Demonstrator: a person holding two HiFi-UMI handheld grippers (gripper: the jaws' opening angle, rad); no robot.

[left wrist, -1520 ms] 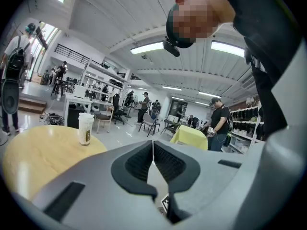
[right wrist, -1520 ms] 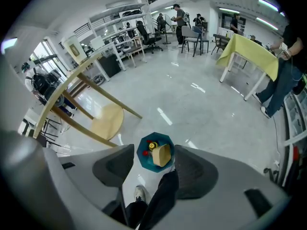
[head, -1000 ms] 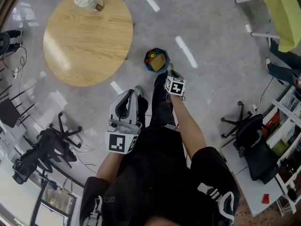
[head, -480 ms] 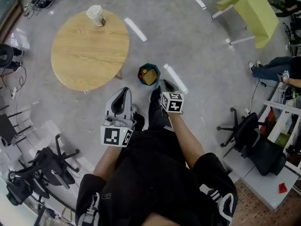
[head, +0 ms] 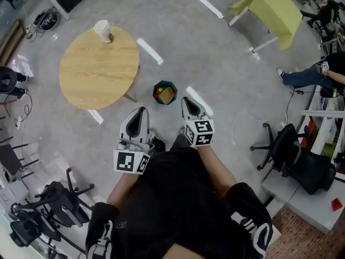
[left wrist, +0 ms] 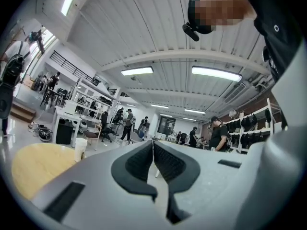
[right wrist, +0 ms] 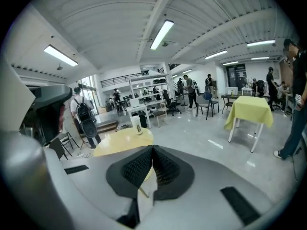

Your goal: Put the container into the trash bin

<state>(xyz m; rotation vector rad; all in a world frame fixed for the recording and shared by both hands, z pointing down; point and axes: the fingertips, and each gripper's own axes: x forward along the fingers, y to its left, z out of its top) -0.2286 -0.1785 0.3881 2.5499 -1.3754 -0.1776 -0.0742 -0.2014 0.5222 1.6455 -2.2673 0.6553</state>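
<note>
Head view here: I've got a round wooden counter (head: 97,72) in the upper left, with a white paper cup (head: 102,30) standing upright near its top edge. The rest sits on the shiny grey floor (head: 226,63). There's a dark trash bin (head: 164,92) near centre, just right of the counter, a yellow-green table (head: 269,9) upper right, and a black office chair (head: 294,158) at the right edge.

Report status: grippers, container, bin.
Left gripper shut, empty. Right gripper shut, empty. Trash bin on floor ahead, yellowish item inside. Paper cup on round table, nothing blocking.
</note>
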